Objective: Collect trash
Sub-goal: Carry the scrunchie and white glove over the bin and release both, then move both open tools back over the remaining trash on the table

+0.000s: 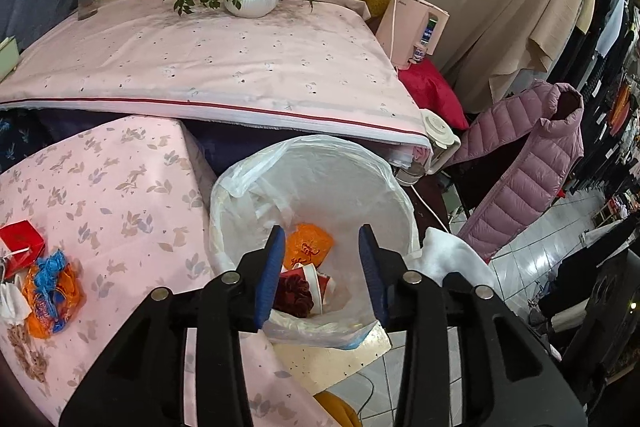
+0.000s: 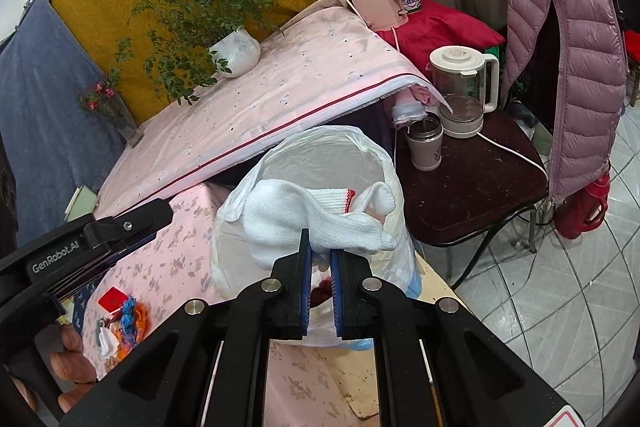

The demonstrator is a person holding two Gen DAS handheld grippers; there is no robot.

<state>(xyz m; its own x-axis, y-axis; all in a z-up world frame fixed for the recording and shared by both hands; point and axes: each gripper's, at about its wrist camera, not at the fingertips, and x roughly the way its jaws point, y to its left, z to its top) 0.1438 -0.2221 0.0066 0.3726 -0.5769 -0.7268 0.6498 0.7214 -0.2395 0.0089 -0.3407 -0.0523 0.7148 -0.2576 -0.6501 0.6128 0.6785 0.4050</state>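
Left wrist view first: the left gripper (image 1: 320, 251) has its jaws apart with nothing between the blue pads, and it hangs directly over the bin (image 1: 316, 211), a white tub lined with a clear plastic bag. Down inside, between the pads, lie an orange wrapper (image 1: 310, 243), a dark red pine-cone-like lump (image 1: 294, 295) and a crumpled red-and-white paper cup (image 1: 316, 281), so part of the collecting looks done. From the right wrist camera, the right gripper (image 2: 320, 257) is clenched on a white glove (image 2: 316, 219), which drapes across the bin's mouth at twelve o'clock from the jaws; it appears ready to be dropped in but is not yet let go. Outward at about nine o'clock in the left view, on the pink patterned tablecloth (image 1: 120, 187), more rubbish remains: a red box (image 1: 22, 239), an orange-and-blue wrapper bundle (image 1: 50, 291) and a crumpled white mask (image 1: 12, 303). By my reckoning the job is roughly midway, with this pile left to fetch.
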